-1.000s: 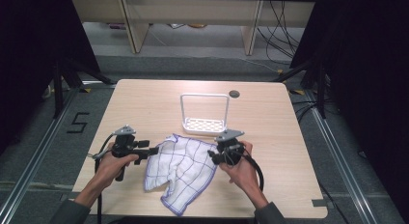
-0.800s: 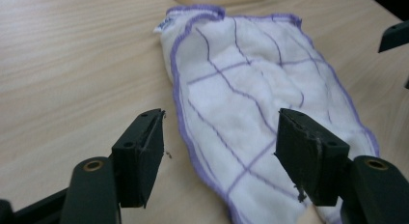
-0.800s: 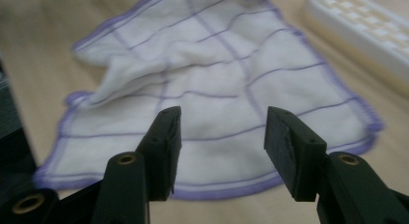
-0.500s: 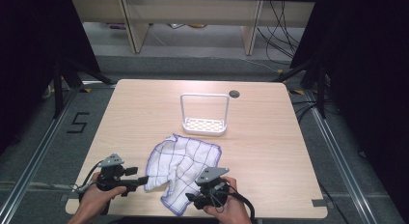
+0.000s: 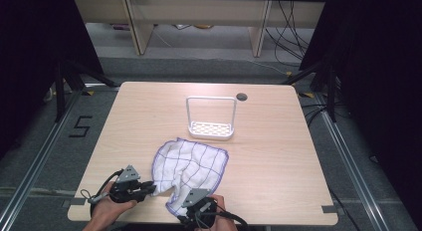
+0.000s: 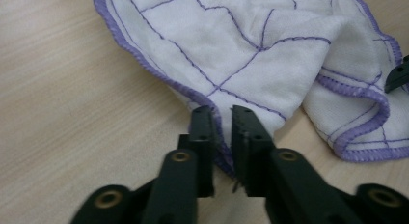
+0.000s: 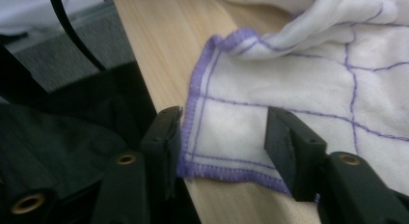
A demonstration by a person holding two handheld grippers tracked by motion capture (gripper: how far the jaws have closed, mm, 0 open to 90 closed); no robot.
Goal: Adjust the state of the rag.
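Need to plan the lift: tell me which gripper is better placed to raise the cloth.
Left. The left gripper has its jaws pinched on the cloth hem; the right gripper only straddles a corner, jaws apart.

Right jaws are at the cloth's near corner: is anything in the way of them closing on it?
Nothing visible. The right gripper has its jaws open astride the cloth corner at the table edge. The left gripper already pinches the cloth's hem.

Even overhead light, dark surroundings, blurred close-ups
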